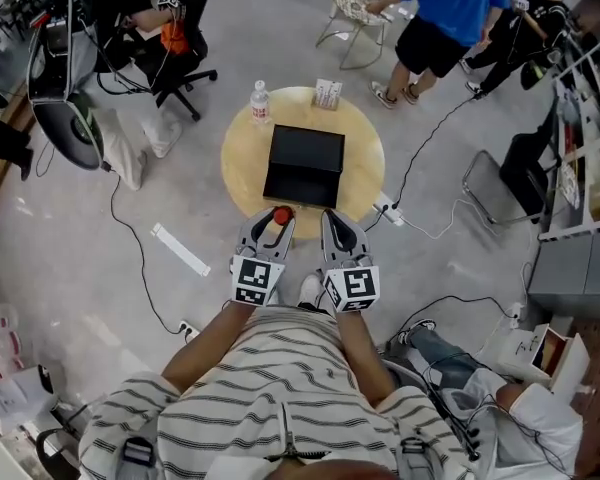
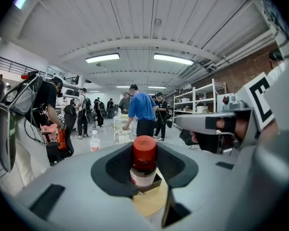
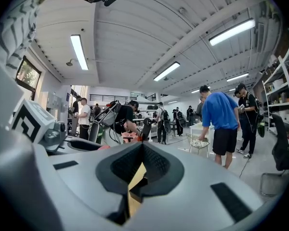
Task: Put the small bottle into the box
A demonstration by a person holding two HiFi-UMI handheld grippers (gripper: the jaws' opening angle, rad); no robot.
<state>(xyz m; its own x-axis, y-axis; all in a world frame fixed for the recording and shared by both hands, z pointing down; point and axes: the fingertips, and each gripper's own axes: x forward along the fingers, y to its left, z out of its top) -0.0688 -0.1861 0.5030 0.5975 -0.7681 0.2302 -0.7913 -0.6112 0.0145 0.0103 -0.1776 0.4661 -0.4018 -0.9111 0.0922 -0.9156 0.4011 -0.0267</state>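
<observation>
The small bottle [image 1: 281, 215], clear with a red cap, stands upright between the jaws of my left gripper [image 1: 278, 220], which is shut on it just over the near edge of the round wooden table [image 1: 242, 158]. The left gripper view has the bottle [image 2: 144, 162] centred in the dark pads of that gripper [image 2: 145, 149]. The black box [image 1: 305, 165] lies open at the table's middle, just beyond the bottle. My right gripper [image 1: 332, 220] hovers beside the left one, shut and empty; in its own view the right gripper [image 3: 142, 147] has its pads pressed together.
A water bottle [image 1: 260, 101] and a small carton [image 1: 327, 93] stand at the table's far edge. A power strip with cables [image 1: 390, 211] lies on the floor to the right, near a folding chair [image 1: 495, 188]. A person in a blue shirt [image 1: 440, 8] stands beyond the table.
</observation>
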